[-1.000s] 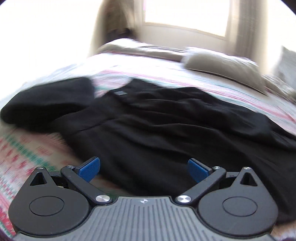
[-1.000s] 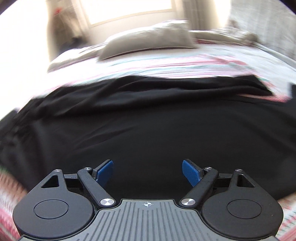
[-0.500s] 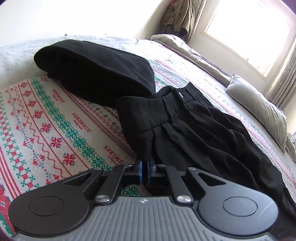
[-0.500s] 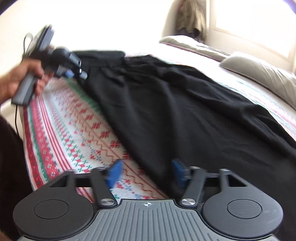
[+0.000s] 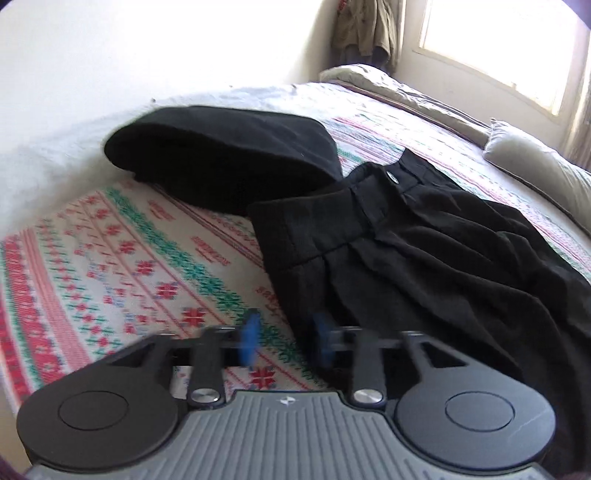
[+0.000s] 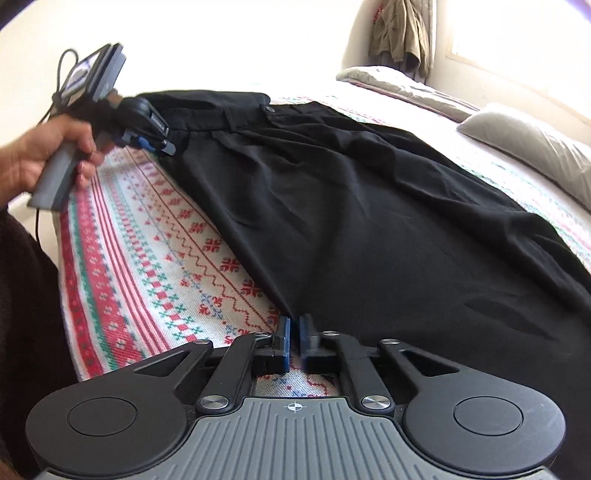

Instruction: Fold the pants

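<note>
The pants (image 6: pixel 369 221) lay across the bed (image 6: pixel 147 258). The left gripper (image 5: pixel 284 341), lower centre, had its jaws opening, empty, at the pants' edge. The right gripper (image 6: pixel 294 341), lower centre, had its jaws closing, not yet gripping the hem.

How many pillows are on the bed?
2 that I can see. One grey pillow lies on the bed's right side near the window. Another pillow lies at the far end, below the hanging clothes. More could be hidden outside the picture.

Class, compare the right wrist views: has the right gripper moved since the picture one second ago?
Yes. The right gripper has swung from over the middle of the black pants to their near edge, where the patterned blanket shows; its jaws are closing.
</note>
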`<state>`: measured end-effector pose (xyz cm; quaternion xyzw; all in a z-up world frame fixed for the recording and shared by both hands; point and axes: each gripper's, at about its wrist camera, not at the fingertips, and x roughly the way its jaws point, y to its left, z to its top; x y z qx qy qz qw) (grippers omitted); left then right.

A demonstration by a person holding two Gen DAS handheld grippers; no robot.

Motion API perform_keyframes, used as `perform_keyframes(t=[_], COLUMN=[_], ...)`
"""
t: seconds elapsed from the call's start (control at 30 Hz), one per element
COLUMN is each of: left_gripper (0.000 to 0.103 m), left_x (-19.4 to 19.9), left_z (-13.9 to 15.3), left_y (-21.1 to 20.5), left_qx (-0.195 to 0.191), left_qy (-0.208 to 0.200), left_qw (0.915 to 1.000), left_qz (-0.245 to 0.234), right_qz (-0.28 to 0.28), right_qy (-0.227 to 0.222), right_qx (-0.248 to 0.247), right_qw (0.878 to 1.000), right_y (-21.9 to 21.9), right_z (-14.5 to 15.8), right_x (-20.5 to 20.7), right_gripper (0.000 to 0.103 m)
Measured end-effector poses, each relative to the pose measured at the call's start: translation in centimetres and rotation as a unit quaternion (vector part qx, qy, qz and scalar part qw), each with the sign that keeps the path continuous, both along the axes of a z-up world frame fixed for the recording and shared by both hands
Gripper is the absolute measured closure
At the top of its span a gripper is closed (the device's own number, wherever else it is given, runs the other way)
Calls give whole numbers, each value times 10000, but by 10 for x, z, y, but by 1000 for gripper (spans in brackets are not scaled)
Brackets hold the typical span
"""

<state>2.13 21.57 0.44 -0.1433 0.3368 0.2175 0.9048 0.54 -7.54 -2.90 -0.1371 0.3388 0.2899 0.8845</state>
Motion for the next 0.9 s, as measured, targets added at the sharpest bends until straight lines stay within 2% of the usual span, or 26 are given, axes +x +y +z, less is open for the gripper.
perform_keyframes(t=[0.03,0.1,0.13,0.17,0.2,0.37,0.57,0.67,0.83,0.9], left_gripper=[39,23,21,19,16,4,0,0,0,0], left_x=[-5,-15,-21,-22,-23,-11,10,29,77,100], left_z=[4,13,20,24,29,54,81,88,88,85], left_y=[-1,-6,-11,-16,-23,-71,-142,-178,-236,-255], left_qx=[19,133,211,270,311,338,404,565,417,492], left_qy=[-78,-231,-297,-338,-379,-511,-622,-682,-607,-602], left_qw=[10000,9995,9992,9988,9982,9917,9735,9589,9296,9206], left_qz=[-48,-142,-178,-245,-344,-1128,-2163,-2695,-3612,-3826], right_qz=[-47,-218,-306,-445,-590,-1455,-2385,-2773,-3474,-3714], right_qy=[63,12,-70,-193,-294,-389,-518,-621,-560,-497], right_qx=[52,121,148,202,255,526,579,521,557,484], right_qw=[10000,9997,9994,9986,9975,9872,9680,9574,9344,9259], right_y=[-4,-11,-17,-25,-34,-87,-168,-212,-295,-326], right_z=[2,9,14,20,25,51,78,87,89,86], right_x=[1,1,1,1,1,16,33,38,55,64], right_gripper=[85,61,53,40,36,36,35,35,35,35])
